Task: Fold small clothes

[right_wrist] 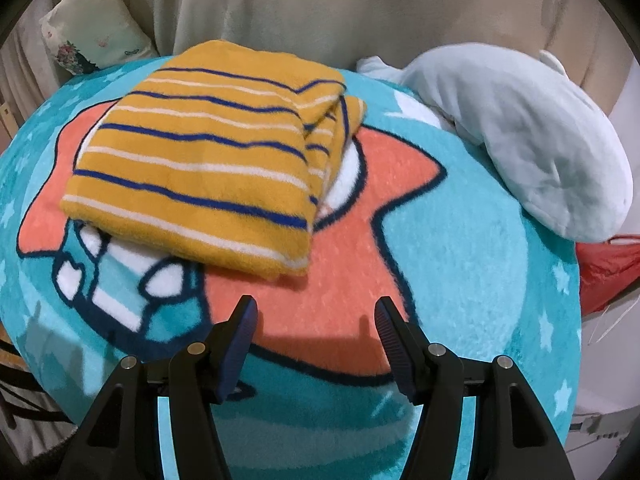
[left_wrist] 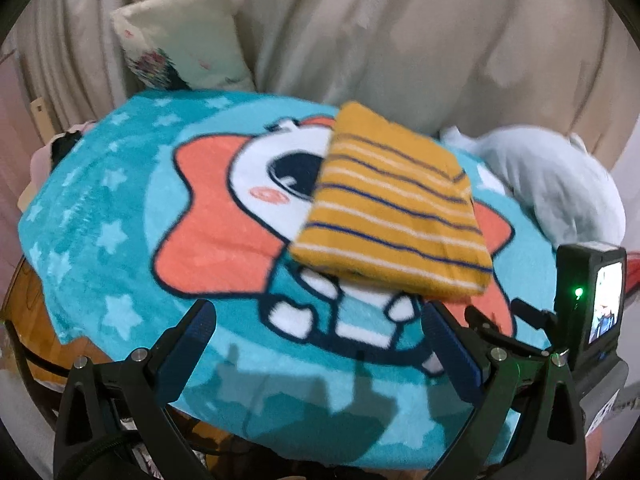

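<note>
A mustard-yellow garment with blue and white stripes [left_wrist: 390,204] lies folded into a thick rectangle on a teal cartoon blanket [left_wrist: 104,208]. In the right wrist view the garment [right_wrist: 204,168] sits at upper left, its layered edges showing on its right side. My left gripper [left_wrist: 316,312] is open and empty, hovering just in front of the garment's near edge. My right gripper [right_wrist: 316,308] is open and empty, a little in front of and to the right of the garment. The right gripper's body with its lit screen [left_wrist: 592,300] shows at the right of the left wrist view.
The teal blanket [right_wrist: 480,264] covers a round table. A pale blue plush whale [right_wrist: 520,132] lies at its far right edge. A floral cushion [left_wrist: 180,36] leans on beige curtains behind. Something red [right_wrist: 608,276] sits beyond the right edge.
</note>
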Demonstrator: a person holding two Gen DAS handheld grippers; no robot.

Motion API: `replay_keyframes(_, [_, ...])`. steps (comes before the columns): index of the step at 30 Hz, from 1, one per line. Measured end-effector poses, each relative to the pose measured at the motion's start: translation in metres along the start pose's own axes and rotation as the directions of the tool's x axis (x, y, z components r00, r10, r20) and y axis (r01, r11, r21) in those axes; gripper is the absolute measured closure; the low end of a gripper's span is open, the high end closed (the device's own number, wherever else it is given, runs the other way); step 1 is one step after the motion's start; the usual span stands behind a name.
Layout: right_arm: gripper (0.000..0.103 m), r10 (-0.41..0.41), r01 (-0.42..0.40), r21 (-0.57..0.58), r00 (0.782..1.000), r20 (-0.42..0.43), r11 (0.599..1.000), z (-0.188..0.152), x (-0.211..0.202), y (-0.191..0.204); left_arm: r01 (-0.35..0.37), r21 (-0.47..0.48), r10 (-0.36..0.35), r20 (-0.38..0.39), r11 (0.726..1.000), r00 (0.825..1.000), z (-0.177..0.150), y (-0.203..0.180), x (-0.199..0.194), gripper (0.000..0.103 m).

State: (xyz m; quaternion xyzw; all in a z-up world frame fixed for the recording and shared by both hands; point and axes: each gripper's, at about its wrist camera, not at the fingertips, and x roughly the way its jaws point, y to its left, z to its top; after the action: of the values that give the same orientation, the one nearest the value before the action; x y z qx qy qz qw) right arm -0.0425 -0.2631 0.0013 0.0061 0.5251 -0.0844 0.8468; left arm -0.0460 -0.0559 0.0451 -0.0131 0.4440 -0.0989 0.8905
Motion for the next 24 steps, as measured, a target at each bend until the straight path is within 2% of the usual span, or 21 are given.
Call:
replay_keyframes(6, [0.038,0.01,-0.006,-0.084,0.999,0.044,0.996,0.015,-0.01,0.028,-0.036,-0.072,0.042,0.083,0.997,0.996,0.005,0.027,-0.021,0.001])
replay_keyframes(11, [0.038,0.033,-0.026,-0.129,0.998,0.05,0.991,0.024,-0.015,0.054,-0.07,-0.113,0.089,0.176,0.991,0.98,0.004,0.047,-0.046,0.001])
replay_keyframes(15, [0.038,0.076,-0.065,-0.17,0.995,0.06,0.983,0.03,-0.021,0.078,-0.062,-0.136,0.099,0.29,0.989,0.952,0.0,0.06,-0.073,0.001])
replay_keyframes(17, [0.038,0.089,-0.075,-0.189,0.994,0.069,0.979,0.031,-0.023,0.085,-0.088,-0.128,0.128,0.35,0.988,0.928,0.0,0.061,-0.085,0.001])
replay_keyframes(18, [0.038,0.093,-0.077,-0.193,0.993,0.075,0.978,0.032,-0.024,0.086,-0.118,-0.116,0.154,0.386,0.986,0.91,0.001,0.06,-0.093,0.001])
replay_keyframes(20, [0.038,0.095,-0.079,-0.185,0.992,0.081,0.979,0.032,-0.027,0.087,-0.137,-0.092,0.163,0.425,0.986,0.89,0.003,0.057,-0.104,0.0])
replay_keyframes(22, [0.038,0.101,-0.086,-0.163,0.991,0.084,0.983,0.032,-0.029,0.082,-0.125,-0.065,0.141,0.443,0.99,0.885,0.005,0.055,-0.11,0.0])
replay_keyframes(24, [0.038,0.099,-0.085,-0.144,0.99,0.096,0.986,0.032,-0.032,0.075,-0.099,-0.04,0.106,0.442,0.994,0.891,0.007,0.052,-0.112,0.0])
